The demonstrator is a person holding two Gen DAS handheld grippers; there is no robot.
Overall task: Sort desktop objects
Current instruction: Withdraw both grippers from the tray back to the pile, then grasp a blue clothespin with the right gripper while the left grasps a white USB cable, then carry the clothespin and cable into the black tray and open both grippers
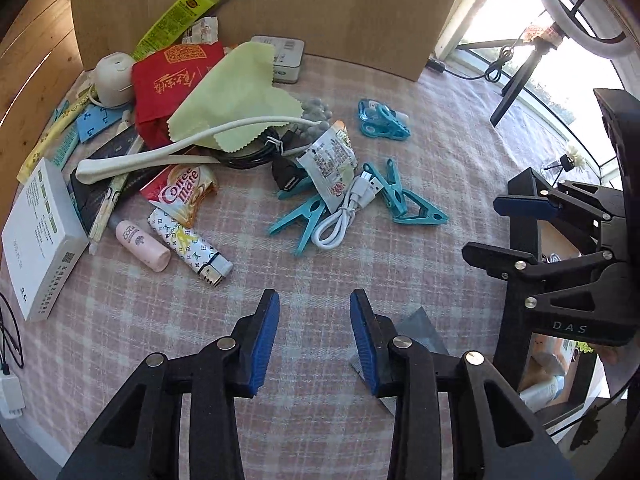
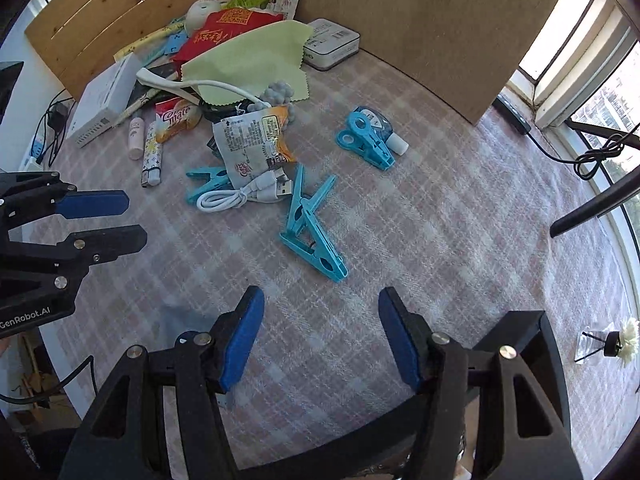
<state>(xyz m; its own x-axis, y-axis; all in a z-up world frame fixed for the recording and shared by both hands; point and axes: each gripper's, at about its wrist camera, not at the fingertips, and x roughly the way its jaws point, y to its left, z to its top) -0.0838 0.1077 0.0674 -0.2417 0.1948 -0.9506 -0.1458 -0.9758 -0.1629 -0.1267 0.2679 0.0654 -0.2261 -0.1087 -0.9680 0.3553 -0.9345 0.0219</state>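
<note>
Clutter lay heaped at the far left of the pink checked worktop (image 1: 400,208): white rectangular cardboard box (image 1: 38,240), closed, red paper packet (image 1: 168,80), turquoise plastic clothes pegs (image 2: 316,232). Left gripper (image 1: 314,344) and right gripper (image 2: 320,340) hovered nearer, released and empty.

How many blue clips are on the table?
5 clips: two partly under the sachet and cable; two crossed right of them; one alone farther back. The pile may hide more.

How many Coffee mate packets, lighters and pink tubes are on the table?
Coffee mate packets: 2
Lighters: 1
Pink tubes: 1
Total: 4
</note>
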